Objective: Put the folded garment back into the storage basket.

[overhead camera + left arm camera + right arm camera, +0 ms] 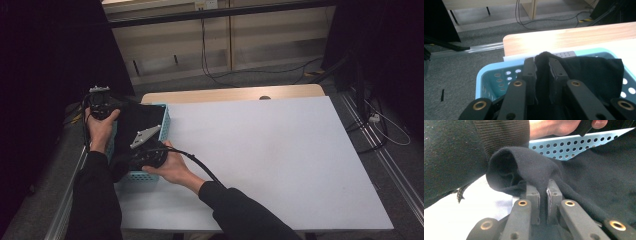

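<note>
A black cloth (pixel 137 122) lies in and over a light blue perforated basket (pixel 165 120) at the table's left edge. My left gripper (pixel 101 105) is at the basket's far left corner, shut on a fold of the black cloth (pixel 543 72) that sticks up between its jaws. My right gripper (pixel 145 152) is at the basket's near side, shut on another fold of the black cloth (pixel 536 170). In the right gripper view the basket wall (pixel 574 143) and a hand (pixel 554 127) lie beyond the cloth.
The basket (pixel 499 75) stands on a white sheet (pixel 270 155) over a wooden table (pixel 235 93). Grey floor with cables (pixel 250 70) lies beyond. Dark curtains flank both sides. A black cable (pixel 200 165) trails from the right gripper over the sheet.
</note>
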Demonstrator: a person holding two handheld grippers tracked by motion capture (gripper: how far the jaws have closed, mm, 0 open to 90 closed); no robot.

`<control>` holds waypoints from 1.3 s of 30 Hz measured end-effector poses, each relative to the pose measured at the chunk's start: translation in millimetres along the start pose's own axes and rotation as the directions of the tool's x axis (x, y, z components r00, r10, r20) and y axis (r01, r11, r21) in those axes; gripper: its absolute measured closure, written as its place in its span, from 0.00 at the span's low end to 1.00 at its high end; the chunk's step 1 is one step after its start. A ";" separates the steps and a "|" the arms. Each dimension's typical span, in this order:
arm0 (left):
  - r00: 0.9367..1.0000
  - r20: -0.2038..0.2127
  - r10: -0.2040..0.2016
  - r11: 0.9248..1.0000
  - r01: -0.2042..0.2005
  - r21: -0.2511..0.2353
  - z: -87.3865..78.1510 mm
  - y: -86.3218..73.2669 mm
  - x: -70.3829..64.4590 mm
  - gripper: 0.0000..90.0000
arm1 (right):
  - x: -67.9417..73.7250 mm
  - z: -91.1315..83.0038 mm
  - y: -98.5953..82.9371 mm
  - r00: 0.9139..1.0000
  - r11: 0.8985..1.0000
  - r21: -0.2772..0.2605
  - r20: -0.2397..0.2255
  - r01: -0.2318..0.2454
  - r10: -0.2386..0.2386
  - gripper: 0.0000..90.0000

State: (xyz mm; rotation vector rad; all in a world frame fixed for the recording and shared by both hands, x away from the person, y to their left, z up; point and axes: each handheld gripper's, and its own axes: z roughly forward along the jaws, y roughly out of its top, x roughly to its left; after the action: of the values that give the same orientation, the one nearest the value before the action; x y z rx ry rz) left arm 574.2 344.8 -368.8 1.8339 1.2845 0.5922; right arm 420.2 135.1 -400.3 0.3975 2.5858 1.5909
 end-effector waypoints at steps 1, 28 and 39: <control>1.000 0.002 0.003 1.000 -0.003 0.005 1.2 -0.6 0.3 0.87 | -0.5 0.3 0.5 1.000 1.000 0.001 -0.001 -0.001 0.001 0.94; 0.998 -0.061 -0.034 0.998 0.037 0.054 -7.7 -7.8 4.7 0.38 | -8.0 13.7 3.1 1.000 0.998 0.062 0.005 0.000 -0.001 0.93; 0.999 -0.042 0.030 0.999 -0.029 0.035 -32.3 -13.7 -11.7 0.38 | -7.8 4.1 2.1 1.000 0.997 0.077 0.003 0.007 -0.007 0.73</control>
State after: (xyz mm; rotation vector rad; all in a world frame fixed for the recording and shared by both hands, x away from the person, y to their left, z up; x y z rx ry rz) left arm 538.1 347.4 -360.9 1.8804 1.3051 0.6320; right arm 428.9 137.4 -400.9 0.3959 2.6495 1.4913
